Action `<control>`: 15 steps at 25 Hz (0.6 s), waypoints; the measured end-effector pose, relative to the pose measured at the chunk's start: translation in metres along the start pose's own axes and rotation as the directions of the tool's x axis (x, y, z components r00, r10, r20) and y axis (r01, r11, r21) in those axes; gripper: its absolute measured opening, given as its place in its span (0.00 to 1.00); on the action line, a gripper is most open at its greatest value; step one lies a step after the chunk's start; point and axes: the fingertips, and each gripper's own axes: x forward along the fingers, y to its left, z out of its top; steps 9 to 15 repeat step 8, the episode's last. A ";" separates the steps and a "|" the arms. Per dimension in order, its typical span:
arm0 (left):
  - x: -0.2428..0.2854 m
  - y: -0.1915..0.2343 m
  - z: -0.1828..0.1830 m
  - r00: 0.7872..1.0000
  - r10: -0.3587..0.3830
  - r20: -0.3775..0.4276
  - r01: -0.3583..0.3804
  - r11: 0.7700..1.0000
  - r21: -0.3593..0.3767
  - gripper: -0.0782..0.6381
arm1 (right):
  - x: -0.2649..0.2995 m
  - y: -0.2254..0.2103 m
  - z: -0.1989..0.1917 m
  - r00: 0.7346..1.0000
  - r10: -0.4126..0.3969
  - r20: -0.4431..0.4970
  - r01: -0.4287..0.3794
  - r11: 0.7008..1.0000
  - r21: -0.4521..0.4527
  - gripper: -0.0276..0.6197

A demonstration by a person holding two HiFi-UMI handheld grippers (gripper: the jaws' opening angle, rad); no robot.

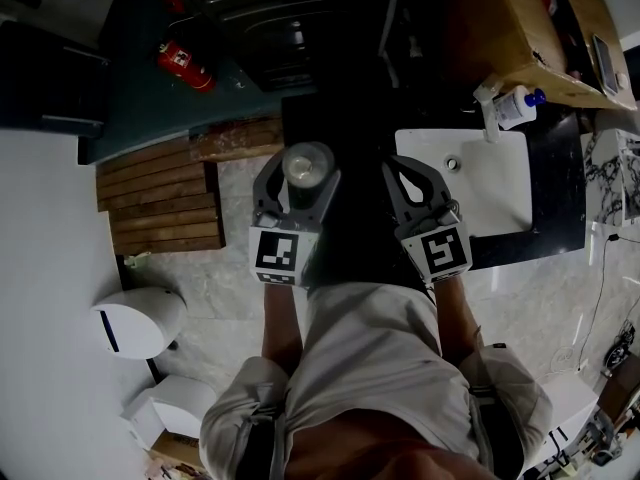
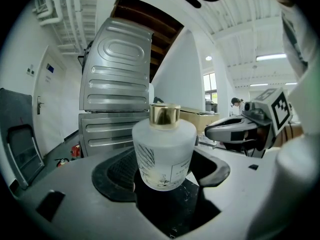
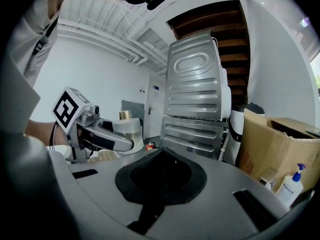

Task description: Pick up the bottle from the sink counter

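My left tongs (image 1: 300, 183) are clamped on the bottle (image 2: 164, 154): squat, frosted white glass with a shiny gold cap and a faint line drawing and label on its side. It stands upright between the jaws, lifted clear and well left of the white sink (image 1: 495, 198) set in the black counter (image 1: 560, 198). My right tongs (image 3: 162, 151) are closed on nothing. A spray bottle (image 1: 515, 106) stands by the sink's far right corner, below a cardboard box (image 1: 510, 28). The floor is pale marble with wooden slats (image 1: 160, 203).

Left gripper (image 1: 305, 168) jaws clamped; right gripper (image 1: 409, 175) jaws together.
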 end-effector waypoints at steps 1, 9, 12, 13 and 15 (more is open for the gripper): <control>0.000 -0.001 0.001 1.000 -0.001 0.002 0.001 1.000 0.003 0.55 | 0.000 0.000 0.000 1.000 -0.001 0.002 0.001 1.000 0.005 0.03; 0.000 -0.002 0.008 1.000 -0.008 0.007 0.008 1.000 0.025 0.55 | 0.000 -0.001 0.004 1.000 0.000 0.008 0.000 1.000 0.002 0.03; 0.000 -0.002 0.008 1.000 -0.008 0.007 0.008 1.000 0.025 0.55 | 0.000 -0.001 0.004 1.000 0.000 0.008 0.000 1.000 0.002 0.03; 0.000 -0.002 0.008 1.000 -0.008 0.007 0.008 1.000 0.025 0.55 | 0.000 -0.001 0.004 1.000 0.000 0.008 0.000 1.000 0.002 0.03; 0.000 -0.002 0.008 1.000 -0.008 0.007 0.008 1.000 0.025 0.55 | 0.000 -0.001 0.004 1.000 0.000 0.008 0.000 1.000 0.002 0.03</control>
